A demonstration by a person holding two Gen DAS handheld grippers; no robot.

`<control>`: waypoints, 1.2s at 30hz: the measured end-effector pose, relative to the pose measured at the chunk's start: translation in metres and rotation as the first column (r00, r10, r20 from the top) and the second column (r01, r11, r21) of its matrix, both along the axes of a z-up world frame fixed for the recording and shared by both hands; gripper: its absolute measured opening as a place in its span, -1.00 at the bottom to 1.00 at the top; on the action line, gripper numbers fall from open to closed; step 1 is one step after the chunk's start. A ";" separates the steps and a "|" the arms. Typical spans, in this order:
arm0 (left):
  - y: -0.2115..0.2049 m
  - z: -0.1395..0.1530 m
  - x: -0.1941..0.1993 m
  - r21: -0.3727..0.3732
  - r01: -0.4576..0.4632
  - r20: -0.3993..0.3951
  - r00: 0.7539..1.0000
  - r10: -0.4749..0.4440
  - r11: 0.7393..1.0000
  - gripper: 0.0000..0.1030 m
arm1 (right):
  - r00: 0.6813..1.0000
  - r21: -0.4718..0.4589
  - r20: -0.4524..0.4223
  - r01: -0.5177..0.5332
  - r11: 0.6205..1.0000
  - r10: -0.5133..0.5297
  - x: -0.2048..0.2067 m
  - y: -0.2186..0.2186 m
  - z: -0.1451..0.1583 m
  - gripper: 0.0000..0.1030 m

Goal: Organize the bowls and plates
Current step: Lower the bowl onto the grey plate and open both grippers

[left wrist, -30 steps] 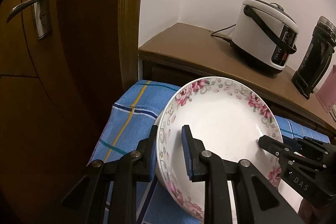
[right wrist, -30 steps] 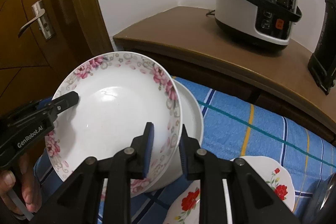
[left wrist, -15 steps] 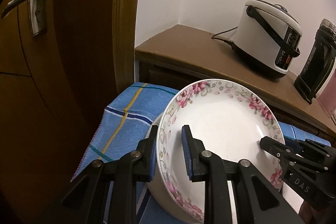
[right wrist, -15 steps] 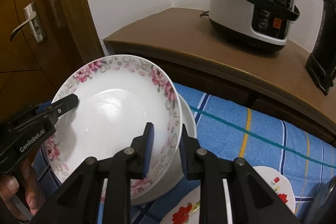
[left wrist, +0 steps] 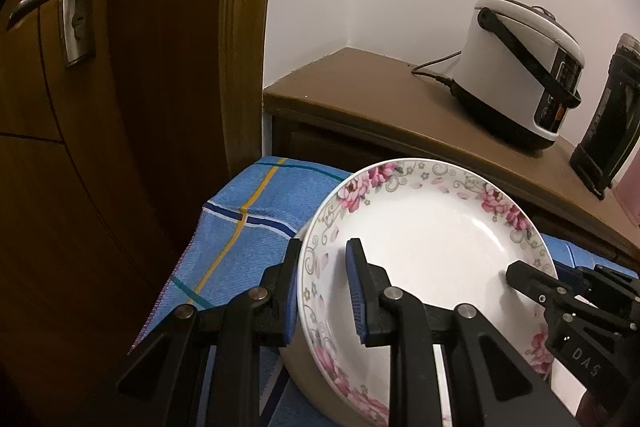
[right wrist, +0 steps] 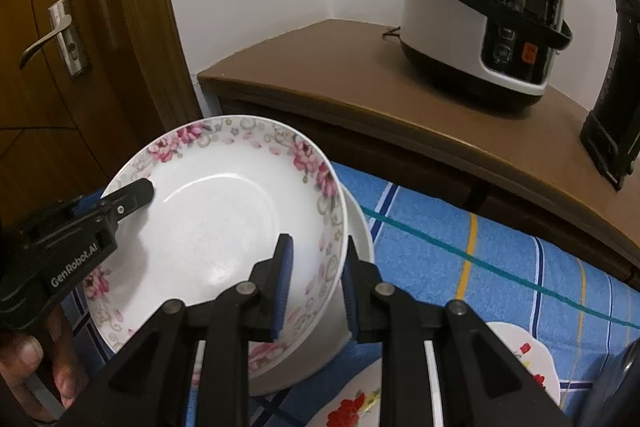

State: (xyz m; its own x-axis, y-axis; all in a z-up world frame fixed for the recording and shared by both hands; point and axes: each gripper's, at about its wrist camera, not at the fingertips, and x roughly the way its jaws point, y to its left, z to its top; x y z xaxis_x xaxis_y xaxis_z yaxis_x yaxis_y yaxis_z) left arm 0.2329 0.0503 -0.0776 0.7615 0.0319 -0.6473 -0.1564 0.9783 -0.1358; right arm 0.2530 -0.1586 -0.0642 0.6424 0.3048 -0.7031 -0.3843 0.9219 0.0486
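Observation:
A white plate with a pink flower rim (left wrist: 424,247) (right wrist: 216,211) is held tilted between both grippers. My left gripper (left wrist: 324,251) is shut on its left rim, one pad inside and one outside. My right gripper (right wrist: 318,247) is shut on the opposite rim in the same way. Each view shows a finger of the other gripper (left wrist: 528,279) (right wrist: 136,191) on the far rim. Just under the plate sits a plain white dish (right wrist: 356,227) (left wrist: 300,359) on the blue checked cloth (left wrist: 248,227).
Two plates with red flowers (right wrist: 352,403) (right wrist: 528,359) lie on the cloth at the near right. Behind stands a wooden cabinet (right wrist: 360,75) with a rice cooker (right wrist: 480,11) and a black appliance (left wrist: 608,115). A wooden door (left wrist: 76,11) is on the left. A hand (right wrist: 24,367) holds the left gripper.
Both grippers keep the same hold on the flowered plate. The left view has drifted slightly, and more of the white dish under the plate shows now.

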 end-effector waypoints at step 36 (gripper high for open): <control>-0.001 -0.012 0.011 0.012 -0.025 -0.048 0.999 0.026 1.000 -0.54 | 1.000 -0.024 -0.020 -0.013 1.000 0.012 0.015 0.011 -0.005 -0.54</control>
State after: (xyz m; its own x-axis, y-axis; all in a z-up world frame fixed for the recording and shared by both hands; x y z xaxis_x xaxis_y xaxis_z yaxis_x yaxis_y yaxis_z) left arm 0.2443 0.0492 -0.0895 0.7283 0.0586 -0.6828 -0.1873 0.9754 -0.1161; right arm 0.2677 -0.1477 -0.0691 0.6241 0.2958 -0.7232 -0.3952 0.9180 0.0345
